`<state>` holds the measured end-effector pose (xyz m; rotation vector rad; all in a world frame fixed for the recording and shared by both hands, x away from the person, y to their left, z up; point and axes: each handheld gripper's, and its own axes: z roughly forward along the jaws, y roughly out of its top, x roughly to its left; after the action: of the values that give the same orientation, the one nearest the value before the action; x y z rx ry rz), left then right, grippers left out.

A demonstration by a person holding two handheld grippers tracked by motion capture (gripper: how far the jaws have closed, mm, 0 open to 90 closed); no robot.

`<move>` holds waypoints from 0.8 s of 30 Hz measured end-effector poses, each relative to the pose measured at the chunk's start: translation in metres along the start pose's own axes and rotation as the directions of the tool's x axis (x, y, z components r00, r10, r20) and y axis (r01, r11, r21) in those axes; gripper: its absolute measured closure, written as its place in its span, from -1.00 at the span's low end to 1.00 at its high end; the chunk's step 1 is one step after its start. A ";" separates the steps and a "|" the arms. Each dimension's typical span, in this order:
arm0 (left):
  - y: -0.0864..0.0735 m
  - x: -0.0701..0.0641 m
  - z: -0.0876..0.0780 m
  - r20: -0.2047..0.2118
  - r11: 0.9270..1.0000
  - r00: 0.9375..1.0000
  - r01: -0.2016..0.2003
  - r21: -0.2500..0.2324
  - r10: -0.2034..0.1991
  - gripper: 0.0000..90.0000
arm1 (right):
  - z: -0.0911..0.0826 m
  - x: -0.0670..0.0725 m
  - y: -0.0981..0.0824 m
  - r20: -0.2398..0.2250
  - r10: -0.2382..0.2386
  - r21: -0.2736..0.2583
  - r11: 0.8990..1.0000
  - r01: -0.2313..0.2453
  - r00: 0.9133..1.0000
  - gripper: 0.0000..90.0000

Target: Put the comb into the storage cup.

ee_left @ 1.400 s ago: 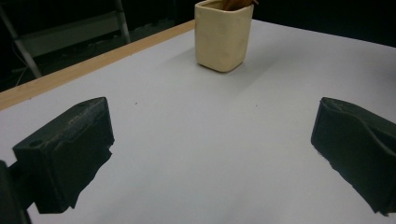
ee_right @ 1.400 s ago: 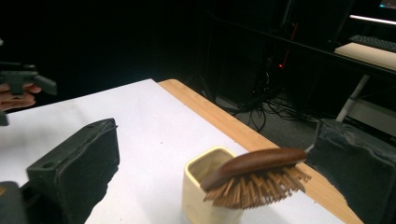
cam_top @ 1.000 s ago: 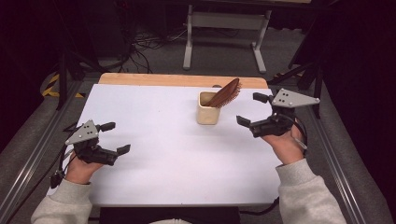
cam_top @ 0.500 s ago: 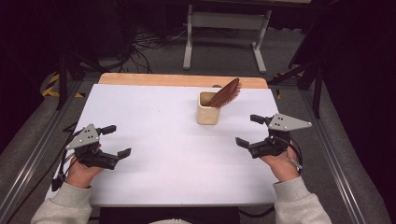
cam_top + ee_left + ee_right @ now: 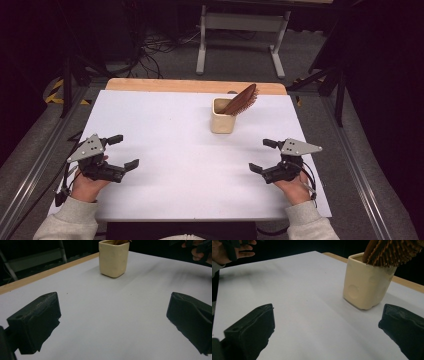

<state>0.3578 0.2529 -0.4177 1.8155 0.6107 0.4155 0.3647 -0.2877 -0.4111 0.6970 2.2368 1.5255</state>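
A cream square cup (image 5: 222,116) (image 5: 113,258) (image 5: 367,281) stands on the white table top toward the back, right of the middle. A brown hairbrush (image 5: 242,100) (image 5: 391,251) leans out of it, bristle head up and tilted right. My left gripper (image 5: 123,151) (image 5: 112,322) rests open near the table's front left, nothing between its jaws. My right gripper (image 5: 263,155) (image 5: 327,332) is open at the front right, empty, a short way in front of the cup.
The white sheet (image 5: 175,155) covers a wooden table whose bare back edge (image 5: 190,86) shows. A metal stand (image 5: 240,30) and cables lie on the floor behind. Aluminium rails (image 5: 35,170) run along both sides.
My right gripper has drawn back from beside the cup toward the front right edge of the table. The left gripper has barely shifted. Both stay open.
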 end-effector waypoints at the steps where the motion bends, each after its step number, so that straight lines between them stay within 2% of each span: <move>1: 0.000 0.000 0.000 0.000 1.000 1.000 -0.002 0.000 0.002 -0.99 | 0.001 0.000 -0.002 -0.002 0.006 -0.001 1.000 -0.006 1.000 -1.00; 6: -0.002 0.000 0.001 -0.015 1.000 1.000 -0.008 -0.003 0.008 -0.99 | 0.003 -0.001 -0.012 -0.014 0.019 -0.007 1.000 -0.019 1.000 -0.99; 10: -0.004 0.000 0.000 -0.024 1.000 1.000 -0.002 -0.020 0.002 -0.99 | 0.007 0.001 -0.022 0.010 0.008 0.004 1.000 -0.008 1.000 -0.99; 13: -0.006 0.000 0.001 -0.036 1.000 0.999 -0.010 -0.029 0.009 -0.99 | 0.010 0.001 -0.030 0.016 0.022 0.016 1.000 -0.022 1.000 -0.99; 19: -0.012 0.001 0.004 -0.033 1.000 0.999 -0.008 -0.021 0.007 -0.99 | 0.014 0.001 -0.039 0.013 0.042 0.034 0.999 -0.042 0.999 -0.99; 24: -0.019 0.002 0.008 -0.029 1.000 0.999 0.021 -0.009 -0.021 -0.99 | 0.011 0.001 -0.040 0.039 0.037 0.017 0.999 -0.038 0.999 -0.99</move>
<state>0.3600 0.2529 -0.4381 1.7963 0.6466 0.4304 0.3620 -0.2906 -0.4520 0.7716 2.2229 1.4989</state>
